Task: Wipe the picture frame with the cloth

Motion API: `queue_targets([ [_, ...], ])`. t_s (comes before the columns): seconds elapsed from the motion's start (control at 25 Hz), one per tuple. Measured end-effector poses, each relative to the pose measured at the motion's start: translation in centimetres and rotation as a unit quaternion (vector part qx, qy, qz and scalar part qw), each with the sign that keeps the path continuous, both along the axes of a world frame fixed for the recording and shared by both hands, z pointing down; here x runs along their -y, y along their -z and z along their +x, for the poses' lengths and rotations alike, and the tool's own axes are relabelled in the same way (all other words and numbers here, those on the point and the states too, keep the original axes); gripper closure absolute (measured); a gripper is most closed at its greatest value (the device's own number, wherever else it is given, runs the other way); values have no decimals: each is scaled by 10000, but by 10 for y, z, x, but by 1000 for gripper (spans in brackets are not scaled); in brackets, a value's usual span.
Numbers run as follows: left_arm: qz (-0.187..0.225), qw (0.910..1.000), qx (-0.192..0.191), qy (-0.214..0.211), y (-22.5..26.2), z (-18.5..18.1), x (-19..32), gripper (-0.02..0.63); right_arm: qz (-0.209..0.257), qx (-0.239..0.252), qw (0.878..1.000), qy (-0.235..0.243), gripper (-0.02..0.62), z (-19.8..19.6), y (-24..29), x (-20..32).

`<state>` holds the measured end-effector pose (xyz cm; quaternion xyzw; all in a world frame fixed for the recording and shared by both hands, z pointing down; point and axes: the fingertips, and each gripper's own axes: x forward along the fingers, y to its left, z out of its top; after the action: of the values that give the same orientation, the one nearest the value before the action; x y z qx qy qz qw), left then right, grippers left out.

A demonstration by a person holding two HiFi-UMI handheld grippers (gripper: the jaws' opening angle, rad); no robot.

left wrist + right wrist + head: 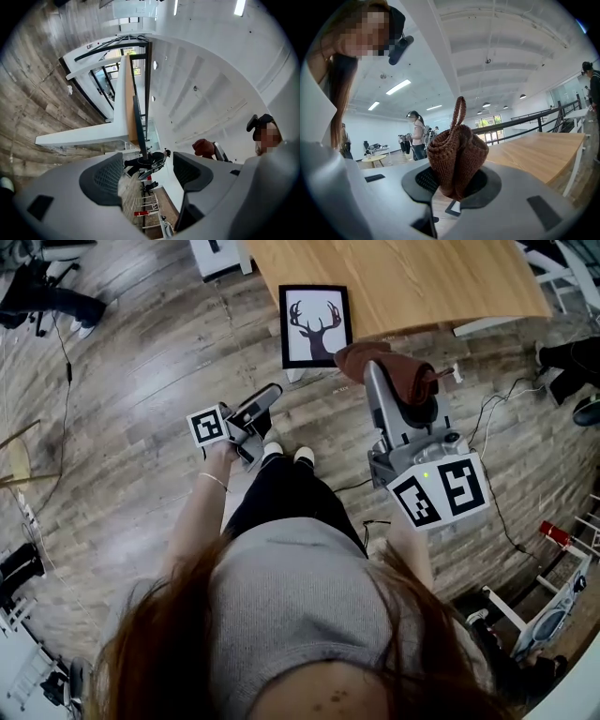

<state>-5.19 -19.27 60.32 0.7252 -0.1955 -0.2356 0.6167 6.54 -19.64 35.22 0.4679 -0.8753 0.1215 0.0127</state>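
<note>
Both grippers hang short of the picture frame [316, 324], so wiping has not begun; I judge this to be the approach. The right gripper [457, 183] clamps a bunched brown cloth [457, 154], while the left gripper [145, 173] stands wide with nothing between its jaws. The frame lies face up at the near left corner of the worktop [422, 277], seemingly overhanging the near edge. Next, the left probably needs to steady it while the cloth meets the glass — a careless push could tip it off. Cables [497, 409] trail on the floor by the worktop's right end, clear of the path.
</note>
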Motion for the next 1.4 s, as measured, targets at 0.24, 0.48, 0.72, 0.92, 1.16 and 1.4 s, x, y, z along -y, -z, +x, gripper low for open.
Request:
queue_targets([
  [0.24, 1683, 9780, 1181, -365, 78, 17, -21, 287, 335, 140, 9993, 5, 499, -2, 28, -12],
  [0.48, 3607, 9164, 1735, 64, 220, 50, -23, 291, 791, 214, 9966, -69, 499, 2, 67, -23],
  [0.72, 4904, 8380, 2335, 524, 302, 70, -40, 569, 1185, 282, 9924, -196, 499, 12, 96, -35],
  [0.92, 5549, 7756, 2934, 672, 330, 94, -51, 597, 1510, 258, 9878, -280, 499, 20, 117, -35],
  [1.16, 5448, 7713, 3175, 865, 334, 105, -45, 597, 1754, -3, 9840, -318, 499, 20, 126, -36],
  [1.4, 5156, 7684, 3570, 1278, 327, 97, -32, 597, 1646, -36, 9859, -307, 499, 28, 110, -40],
])
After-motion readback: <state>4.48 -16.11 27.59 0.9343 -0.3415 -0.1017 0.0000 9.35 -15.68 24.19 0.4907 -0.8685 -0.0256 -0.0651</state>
